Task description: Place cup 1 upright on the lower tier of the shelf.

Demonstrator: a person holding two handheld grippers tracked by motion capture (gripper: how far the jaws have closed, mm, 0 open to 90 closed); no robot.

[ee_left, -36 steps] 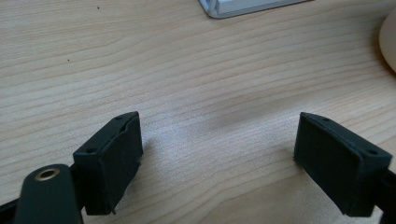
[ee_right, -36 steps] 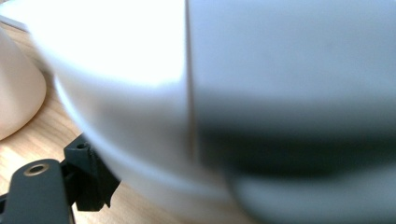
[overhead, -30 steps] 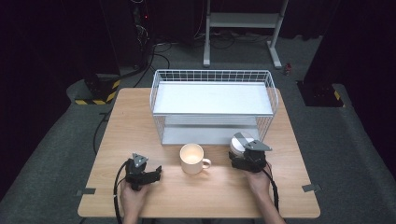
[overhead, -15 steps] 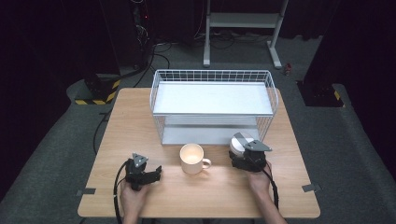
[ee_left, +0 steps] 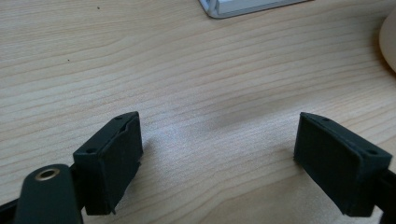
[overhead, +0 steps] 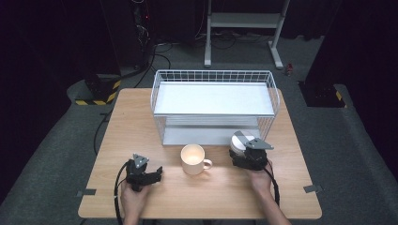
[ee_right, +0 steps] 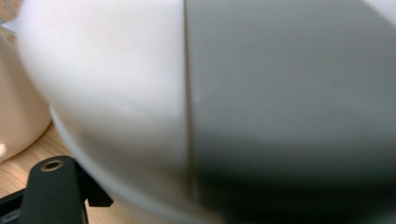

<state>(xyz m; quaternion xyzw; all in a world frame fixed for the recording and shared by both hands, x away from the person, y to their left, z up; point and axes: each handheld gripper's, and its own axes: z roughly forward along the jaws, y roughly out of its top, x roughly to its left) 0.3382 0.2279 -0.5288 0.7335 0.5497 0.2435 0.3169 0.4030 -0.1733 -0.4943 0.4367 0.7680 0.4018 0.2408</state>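
A cream mug [overhead: 193,158] stands at the table's front middle, handle to the right; its edge shows in the left gripper view [ee_left: 390,42] and in the right gripper view [ee_right: 18,112]. My left gripper [overhead: 158,172] lies on the table left of the mug, open, with only bare wood between its jaws [ee_left: 219,154]. A round white and grey container [overhead: 238,139] stands right of the mug. My right gripper [overhead: 240,149] has just been closing its jaws around it. Up close the container [ee_right: 210,93] sits between the jaws and hides them.
A white wire rack [overhead: 213,75] with two shelves stands across the back half of the wooden table [overhead: 136,117]; its lower corner shows in the left gripper view [ee_left: 243,5]. A cable loops from the left gripper. Metal stand legs and cables lie on the floor beyond.
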